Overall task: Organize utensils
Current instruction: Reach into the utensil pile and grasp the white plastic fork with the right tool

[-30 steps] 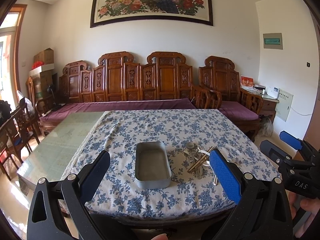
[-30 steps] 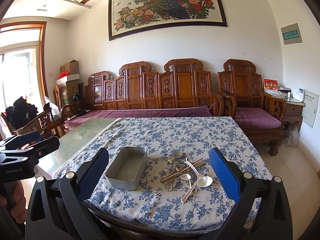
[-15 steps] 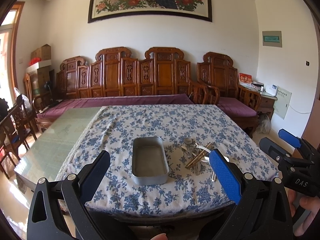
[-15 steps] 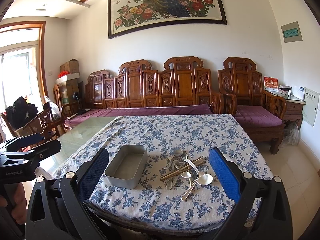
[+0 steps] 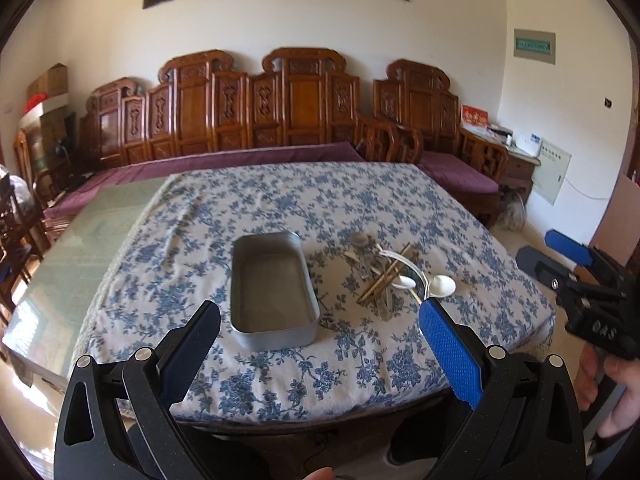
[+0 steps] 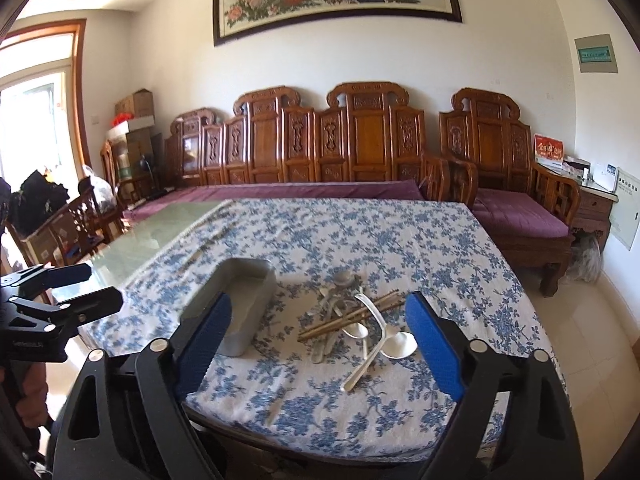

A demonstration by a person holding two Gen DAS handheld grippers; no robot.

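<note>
Ahead of both claws, on the cloth-covered table [image 5: 400, 200], nothing has yet been sorted. The metal tin [image 5: 274, 288] stands empty, its floor bare in the left wrist view, and all the utensils [image 6: 352, 320] lie in one loose heap on the cloth. In that heap a pair of chopsticks [image 6: 348, 316] lies across several metal spoons [image 6: 340, 284], and two white spoons [image 6: 396, 346] rest at its near side. So, judged from how things lie, the task is at its very start: every piece is left to be picked out and laid in the tin.

The left claw [image 5: 320, 344] stands wide open with nothing between its fingers. It hovers off the near edge of the table, touching nothing; the tin sits straight ahead between its fingers, and the heap lies ahead and to its right, just beyond the blue pad.

The right claw [image 6: 320, 340] is also wide, though its jaws have just been closing a little, and nothing lies between them. It hangs over the near edge of the table and touches nothing. The heap is directly ahead of it, framed between its two fingers, while the tin lies ahead and to its left, partly hidden behind the left finger.

A hand [image 5: 612, 376] holds the right claw at the edge of the left view.
</note>
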